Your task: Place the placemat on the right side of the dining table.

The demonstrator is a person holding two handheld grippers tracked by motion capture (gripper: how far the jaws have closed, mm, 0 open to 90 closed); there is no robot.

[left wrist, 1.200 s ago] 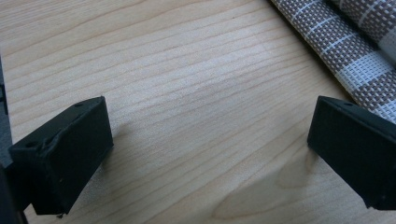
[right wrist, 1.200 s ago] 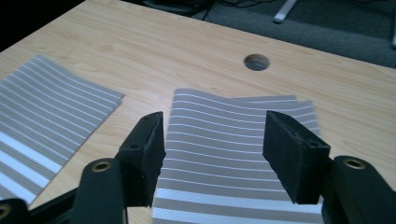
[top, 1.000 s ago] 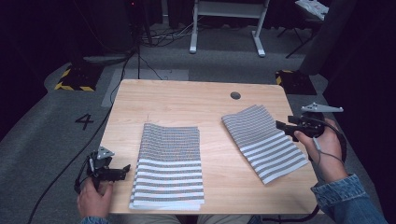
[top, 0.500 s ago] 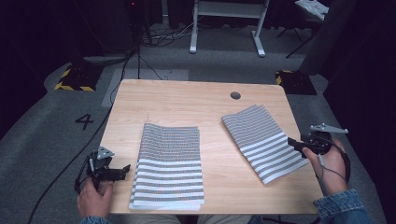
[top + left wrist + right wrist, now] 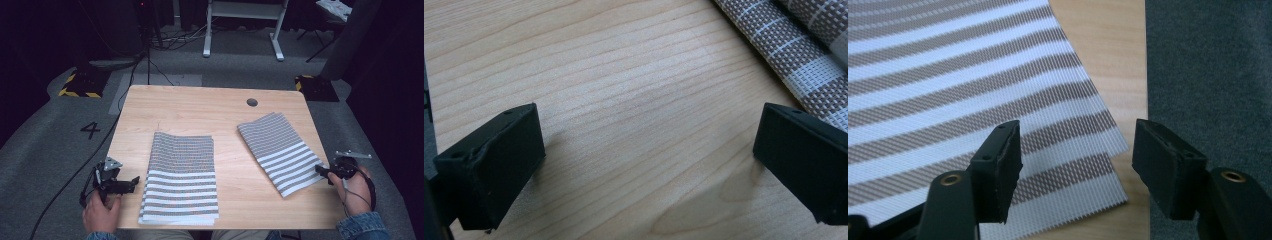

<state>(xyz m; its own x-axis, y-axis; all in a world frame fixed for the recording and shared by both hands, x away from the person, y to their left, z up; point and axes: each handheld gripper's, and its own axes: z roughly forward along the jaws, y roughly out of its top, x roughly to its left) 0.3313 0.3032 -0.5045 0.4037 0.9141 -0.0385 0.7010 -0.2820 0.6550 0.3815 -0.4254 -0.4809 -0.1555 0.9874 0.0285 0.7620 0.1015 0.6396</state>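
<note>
A folded brown-and-white striped woven placemat (image 5: pixel 283 151) lay at an angle on the right half of the light wooden tabletop (image 5: pixel 200 107), its near corner just short of the right edge. Broad white bands crossed its near end and narrower brown-and-white stripes its far end; in the right gripper view (image 5: pixel 973 85) the mesh weave showed, and a second layer stepped out beneath the upper one at the near corner. The right claw (image 5: pixel 324 171) sat at that corner, held in the person's right hand (image 5: pixel 356 190); its jaws had just been opening and stood apart (image 5: pixel 1075 160), with the corner of the mat and a strip of bare wood between them and nothing pinched. Whether the left jaw touched the cloth could not be told.

A second striped woven mat (image 5: pixel 181 177), folded and squared to the tabletop, lay left of centre near the front edge. The left claw (image 5: pixel 131 184), in the left hand (image 5: pixel 101 215), rested just left of it with jaws wide apart over bare wood (image 5: pixel 644 150). That view cut off all but a corner of the mat (image 5: pixel 794 45).

The person's forearms were cut off by the frame's lower edge. The room beyond the grey carpet (image 5: pixel 45 150) was too dark to make out.
</note>
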